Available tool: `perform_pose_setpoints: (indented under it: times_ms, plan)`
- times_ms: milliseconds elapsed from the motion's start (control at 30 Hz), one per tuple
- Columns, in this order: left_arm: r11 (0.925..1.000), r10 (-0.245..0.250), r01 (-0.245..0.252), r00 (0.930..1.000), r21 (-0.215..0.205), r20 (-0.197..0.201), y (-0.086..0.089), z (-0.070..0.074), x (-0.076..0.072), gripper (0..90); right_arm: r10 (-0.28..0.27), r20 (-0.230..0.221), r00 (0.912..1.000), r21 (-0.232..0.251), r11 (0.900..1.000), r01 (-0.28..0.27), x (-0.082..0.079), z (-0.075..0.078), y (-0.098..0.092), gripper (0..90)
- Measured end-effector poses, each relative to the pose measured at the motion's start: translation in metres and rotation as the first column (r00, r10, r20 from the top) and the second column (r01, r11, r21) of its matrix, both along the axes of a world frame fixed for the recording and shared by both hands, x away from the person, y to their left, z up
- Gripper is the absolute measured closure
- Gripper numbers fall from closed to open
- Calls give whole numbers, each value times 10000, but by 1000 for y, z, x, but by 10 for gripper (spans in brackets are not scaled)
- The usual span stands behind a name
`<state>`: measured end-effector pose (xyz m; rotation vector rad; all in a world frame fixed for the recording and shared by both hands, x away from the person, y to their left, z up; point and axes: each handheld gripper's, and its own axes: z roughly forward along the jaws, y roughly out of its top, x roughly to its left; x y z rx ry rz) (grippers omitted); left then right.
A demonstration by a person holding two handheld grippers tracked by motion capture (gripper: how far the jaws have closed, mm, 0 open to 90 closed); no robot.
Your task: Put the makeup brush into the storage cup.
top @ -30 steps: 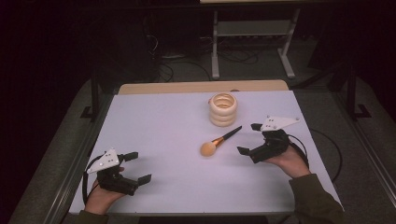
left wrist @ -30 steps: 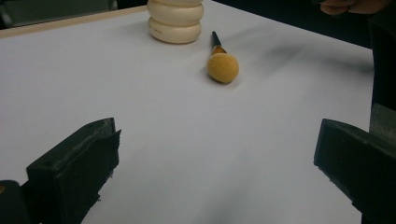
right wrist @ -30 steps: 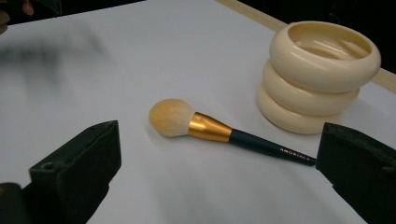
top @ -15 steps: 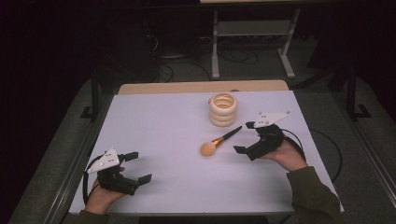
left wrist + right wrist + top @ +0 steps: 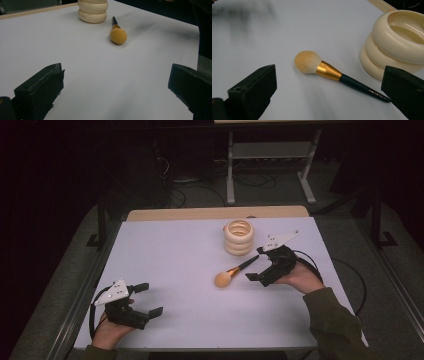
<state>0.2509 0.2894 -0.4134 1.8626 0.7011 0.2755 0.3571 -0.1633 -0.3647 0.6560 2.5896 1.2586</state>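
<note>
A white bench (image 5: 170, 270) carries a makeup brush (image 5: 234, 272) and a cream ringed holder (image 5: 238, 237). The brush lies flat right of the bench's middle, its tan head toward the near edge and its dark handle pointing toward the far right corner, the handle end close beside the holder's base. The holder stands upright near the far edge, right of centre.

The right gripper (image 5: 261, 266) sits low at the handle end, just to the brush's right, held by a hand (image 5: 300, 279) resting near the right edge. Its fingers (image 5: 254, 92) are spread wide apart with nothing between them; in the right gripper view they frame the brush, one beyond the head, one over the handle tip.

The step in hand looks like picking up the brush. To do it well, the fingers should likely straddle the slim handle just behind the gold collar, come down until they nearly touch the bench, then close across the handle, keeping clear of the holder.

The left gripper (image 5: 148, 299) rests near the near left corner, well apart from the brush, fingers wide apart and empty, pointing toward the bench's middle.
</note>
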Motion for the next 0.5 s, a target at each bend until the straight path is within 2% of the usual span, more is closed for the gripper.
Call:
perform_pose_setpoints:
  times_ms: [133, 500]
  plan:
    - [10000, 24, -24, 10000, -26, -34, 1, 0, 0, 0, 148, 50, 9999, -210, 9997, -147, 5, 2, 5, 0]
    - [9999, 0, -1, 10000, -109, -47, 1, 0, 0, 0, 788, -267, 9965, -759, 9939, -806, 19, 4, 21, 16]
